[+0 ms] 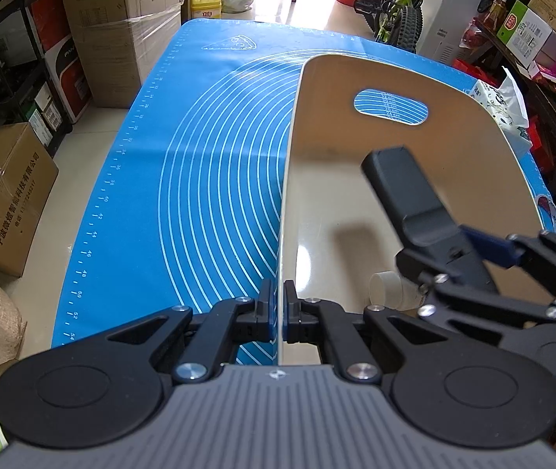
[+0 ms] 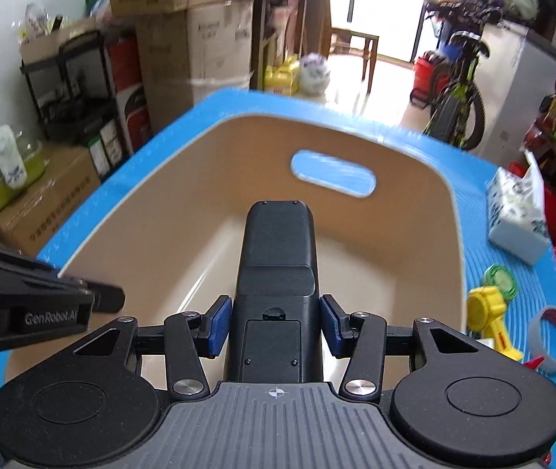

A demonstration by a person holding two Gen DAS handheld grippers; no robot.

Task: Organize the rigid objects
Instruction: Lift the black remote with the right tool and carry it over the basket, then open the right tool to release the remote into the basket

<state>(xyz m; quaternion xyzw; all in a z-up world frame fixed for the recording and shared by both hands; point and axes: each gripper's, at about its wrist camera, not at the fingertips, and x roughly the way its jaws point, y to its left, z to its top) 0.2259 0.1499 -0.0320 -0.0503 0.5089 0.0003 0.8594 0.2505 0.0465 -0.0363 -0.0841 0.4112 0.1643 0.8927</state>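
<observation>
A beige plastic bin (image 1: pixel 356 148) with a handle slot stands on the blue mat (image 1: pixel 199 179). My left gripper (image 1: pixel 278 305) is shut on the bin's near left rim (image 1: pixel 283 203), one pad on each side of the wall. My right gripper (image 2: pixel 276 324) is shut on a black remote-like device (image 2: pixel 278 242) and holds it tilted downward over the bin's inside (image 2: pixel 356 258). In the left wrist view the same device (image 1: pixel 403 187) hangs above the bin floor. A small white bottle (image 1: pixel 389 289) lies on the floor of the bin. The left gripper (image 2: pixel 109 297) shows at the left edge of the right wrist view.
Right of the bin on the mat lie a tissue pack (image 2: pixel 516 211), a green lid (image 2: pixel 498 279), a yellow toy (image 2: pixel 488 312) and a tape roll (image 2: pixel 551 340). Cardboard boxes (image 1: pixel 4 203) stand on the floor at the left. A bicycle (image 1: pixel 395 11) is beyond the table.
</observation>
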